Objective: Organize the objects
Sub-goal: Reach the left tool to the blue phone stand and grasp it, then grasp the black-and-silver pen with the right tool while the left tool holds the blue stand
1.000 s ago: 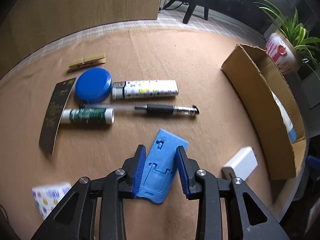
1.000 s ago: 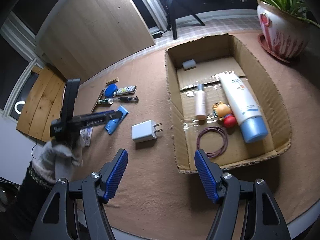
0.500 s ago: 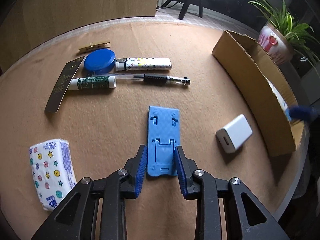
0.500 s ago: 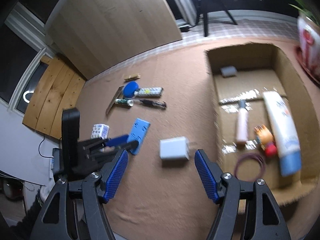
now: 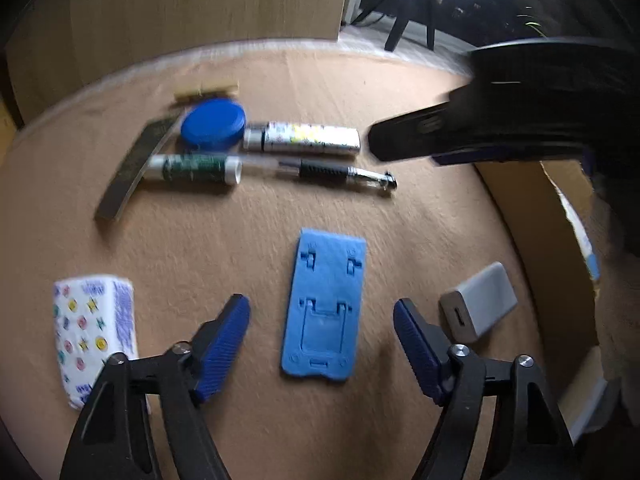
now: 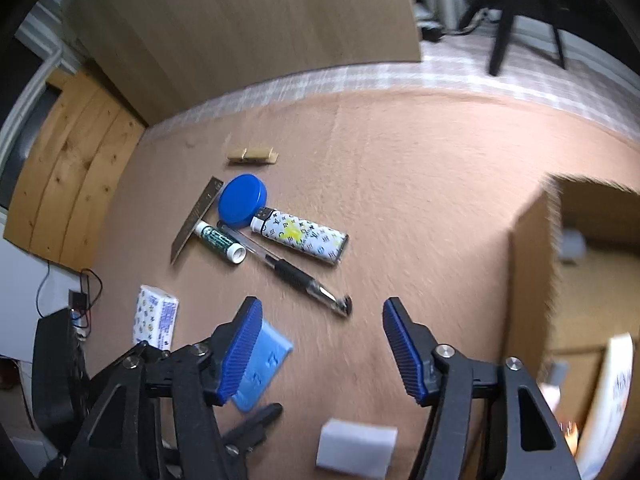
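On tan felt table (image 5: pixel 420 92), wood panel (image 6: pixel 240 32) behind, tripod (image 6: pixel 516 12)

Each camera rides just behind its own tongs and looks steeply down at the bench (image 5: pixel 420 92) from close above. The left-wrist view faces the blue stand (image 5: pixel 326 306) squarely, the box (partly hidden) at its right edge. The right-wrist view looks from nearer the box (image 6: pixel 532 264). Both share the stand, pen (image 6: pixel 288 268), lighter (image 6: pixel 302 236), blue lid (image 6: pixel 242 199) and white charger (image 5: pixel 478 300).
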